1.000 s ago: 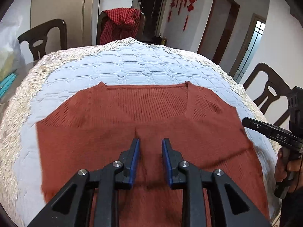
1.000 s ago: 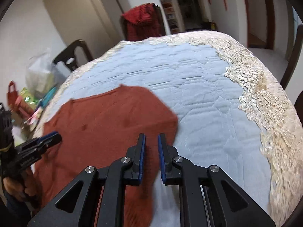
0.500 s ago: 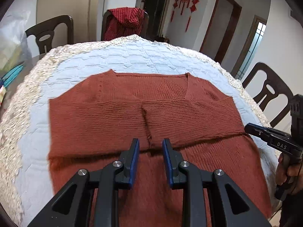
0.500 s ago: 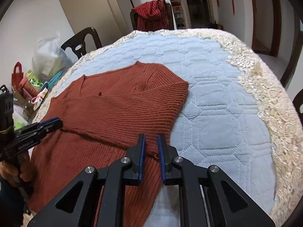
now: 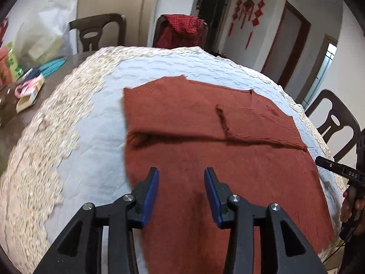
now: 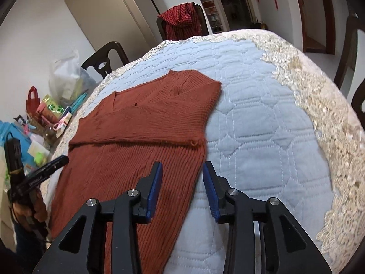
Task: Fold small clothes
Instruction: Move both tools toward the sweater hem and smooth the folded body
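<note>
A rust-red knit sweater (image 5: 205, 137) lies flat on the pale blue quilted table cover (image 5: 91, 148), with both sleeves folded across its chest. My left gripper (image 5: 181, 178) hovers over the sweater's lower left part; its jaws are opening and nothing is between them. In the right wrist view the same sweater (image 6: 141, 132) lies to the left. My right gripper (image 6: 182, 173) stands over the sweater's right edge, jaws opening, nothing gripped. Each gripper shows at the edge of the other's view: the right gripper (image 5: 337, 169), the left gripper (image 6: 49, 166).
A lace border (image 6: 319, 114) rims the table cover. Dark wooden chairs (image 5: 335, 118) stand around the table, one draped with a red checked cloth (image 5: 180, 29). A white plastic bag (image 6: 66, 77) and small boxes and packets (image 5: 25, 86) crowd the table's left side.
Both grippers let go of the sleeves and opened after laying them across the chest. The left gripper shifted toward the sweater's left side; the right drew back along its right edge.
</note>
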`<state>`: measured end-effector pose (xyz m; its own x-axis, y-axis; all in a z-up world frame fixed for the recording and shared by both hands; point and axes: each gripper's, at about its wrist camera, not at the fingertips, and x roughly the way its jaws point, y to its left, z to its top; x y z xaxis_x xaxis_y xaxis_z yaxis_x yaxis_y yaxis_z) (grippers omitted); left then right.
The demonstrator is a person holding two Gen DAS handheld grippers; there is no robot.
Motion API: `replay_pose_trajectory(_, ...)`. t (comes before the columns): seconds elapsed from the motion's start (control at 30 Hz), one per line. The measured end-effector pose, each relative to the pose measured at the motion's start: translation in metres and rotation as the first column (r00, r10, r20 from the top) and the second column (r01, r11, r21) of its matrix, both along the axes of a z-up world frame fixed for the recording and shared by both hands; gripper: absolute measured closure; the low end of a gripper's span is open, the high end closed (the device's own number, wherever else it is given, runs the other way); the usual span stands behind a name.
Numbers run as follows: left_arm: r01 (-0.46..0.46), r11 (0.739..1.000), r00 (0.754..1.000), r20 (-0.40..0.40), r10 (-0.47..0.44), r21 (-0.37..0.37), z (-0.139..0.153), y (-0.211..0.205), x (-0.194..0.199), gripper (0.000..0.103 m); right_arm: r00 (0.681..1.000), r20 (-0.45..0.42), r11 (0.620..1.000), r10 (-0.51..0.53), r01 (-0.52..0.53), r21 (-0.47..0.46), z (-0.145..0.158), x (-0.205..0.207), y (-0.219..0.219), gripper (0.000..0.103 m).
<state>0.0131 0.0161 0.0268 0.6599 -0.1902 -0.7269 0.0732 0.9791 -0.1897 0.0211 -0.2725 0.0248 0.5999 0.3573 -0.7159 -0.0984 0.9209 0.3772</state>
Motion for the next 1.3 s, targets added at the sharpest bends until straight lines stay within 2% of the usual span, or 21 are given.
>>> replay_pose_trajectory(0.13, -0.015, 1.0, 1.0, -0.019, 0.015, -0.019, -0.007, 0.01, -0.011, 0.059, 1.0, -0.017, 0.999, 0.001, 0.0, 0.036, -0.007, -0.008, -0.002, 0.065)
replay_pose_trajectory(0.33, -0.055, 0.998, 0.998, 0.011, 0.055, -0.003, -0.003, 0.015, -0.024, 0.059, 1.0, -0.021, 0.996, -0.004, 0.006, 0.084, -0.012, -0.022, -0.003, 0.065)
replay_pose_trajectory(0.43, -0.068, 0.997, 0.998, -0.018, 0.068, -0.021, -0.011, 0.021, -0.028, 0.059, 1.0, -0.021, 0.994, 0.0, 0.002, 0.105, -0.013, -0.031, -0.003, 0.065)
replay_pose_trajectory(0.7, -0.024, 0.998, 1.0, -0.017, 0.023, -0.061, -0.015, 0.013, -0.058, 0.059, 0.998, -0.045, 0.979, 0.045, -0.035, 0.2, -0.017, -0.059, -0.001, 0.065)
replay_pose_trajectory(0.83, -0.009, 0.992, 1.0, -0.024, 0.006, -0.124, -0.017, 0.018, -0.073, 0.059, 0.995, -0.061, 0.96, 0.084, -0.064, 0.271, -0.022, -0.072, -0.001, 0.065)
replay_pose_trajectory(1.0, -0.014, 0.976, 0.999, -0.035, 0.006, -0.217, -0.018, 0.024, -0.089, 0.059, 0.986, -0.087, 0.945, 0.139, -0.106, 0.31, -0.022, -0.085, 0.005, 0.065)
replay_pose_trajectory(1.07, -0.008, 0.971, 0.999, -0.041, -0.002, -0.241, -0.019, 0.024, -0.093, 0.059, 0.983, -0.087, 0.946, 0.162, -0.129, 0.297, -0.021, -0.09, 0.009, 0.065)
replay_pose_trajectory(1.3, -0.009, 0.945, 0.999, -0.051, -0.008, -0.328, -0.022, 0.027, -0.084, 0.059, 0.98, -0.091, 0.931, 0.177, -0.137, 0.339, -0.024, -0.083, 0.017, 0.065)
